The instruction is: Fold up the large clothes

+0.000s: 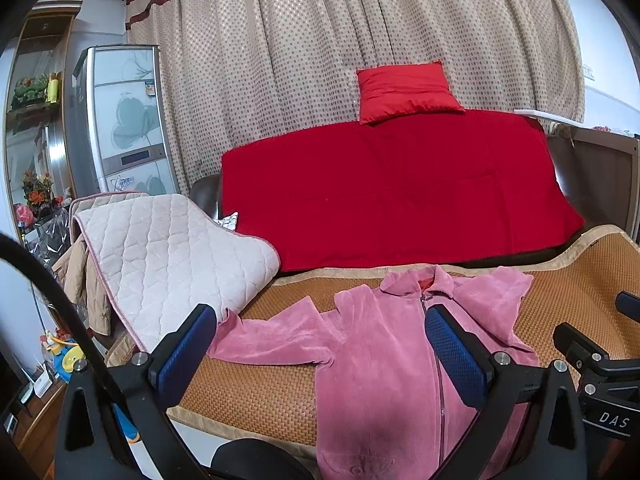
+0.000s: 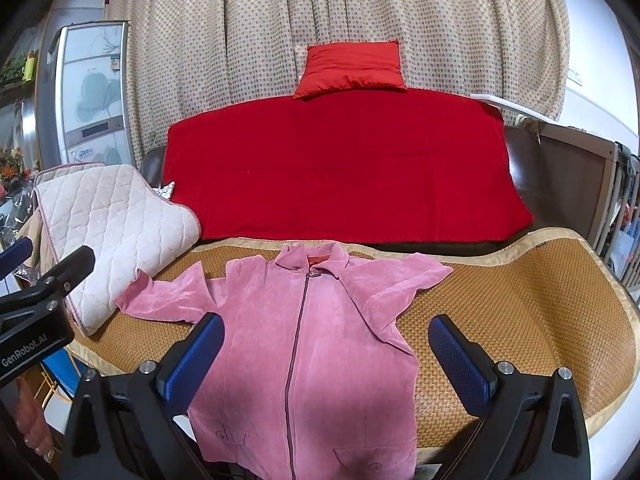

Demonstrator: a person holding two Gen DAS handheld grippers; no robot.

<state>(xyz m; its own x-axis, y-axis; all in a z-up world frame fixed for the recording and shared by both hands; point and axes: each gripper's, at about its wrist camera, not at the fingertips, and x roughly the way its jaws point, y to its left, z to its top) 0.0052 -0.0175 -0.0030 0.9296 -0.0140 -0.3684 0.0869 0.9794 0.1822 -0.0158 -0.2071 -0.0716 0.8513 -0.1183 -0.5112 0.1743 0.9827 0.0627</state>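
A pink velvety zip jacket lies flat, front up and zipped, on a woven brown mat. Both sleeves spread outward and the collar points toward the sofa back. In the left wrist view the jacket fills the lower middle. My left gripper hovers open above the jacket's left half, with nothing between its blue pads. My right gripper is open too, held over the jacket's body, empty. The left gripper's black body shows at the left edge of the right wrist view.
A quilted cream pad lies rolled over the sofa's left arm, touching the left sleeve's end. A red blanket and red cushion cover the sofa back before dotted curtains. A wooden crib rail stands right; a fridge and shelves stand left.
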